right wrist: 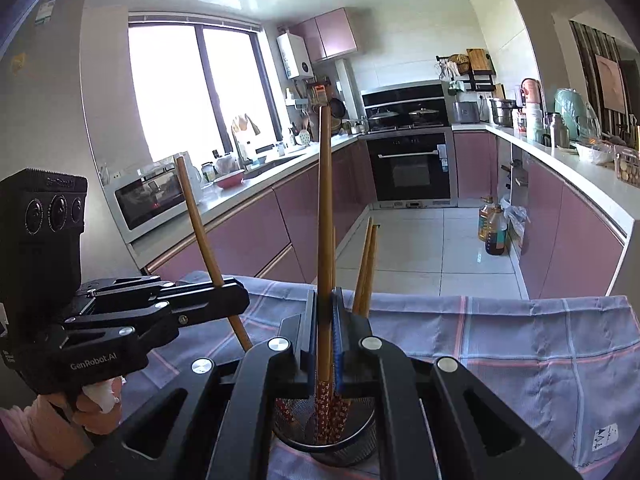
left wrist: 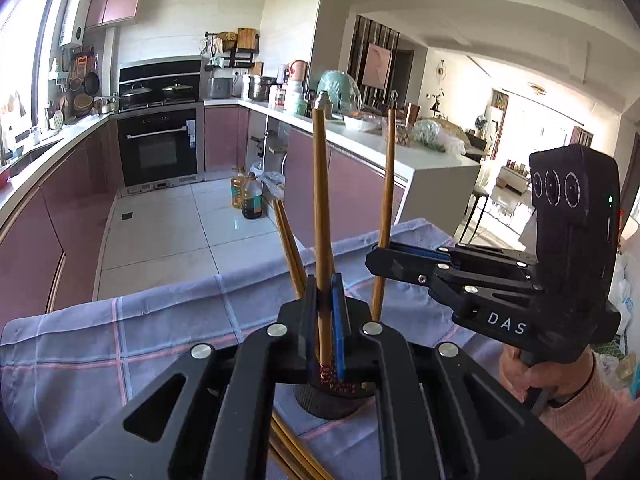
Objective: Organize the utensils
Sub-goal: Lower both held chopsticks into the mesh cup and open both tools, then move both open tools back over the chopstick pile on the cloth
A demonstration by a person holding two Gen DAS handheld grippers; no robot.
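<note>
Bamboo chopsticks, floral-patterned ends | left claw clamps one | right claw clamps another

Each pair of tongs is black with blue pads: the left gripper and the right gripper. Between each one's pads is a brown chopstick whose bottom end is red with tiny light flowers. Under the tongs sits a black mesh cup. Under that lies a purple-blue cloth with pink and white lines that make big squares. Past the tongs, the kitchen cabinets are pinkish purple, the oven is black, the floor is white tiles. By the right tongs, the person's sleeve is pink.
</note>
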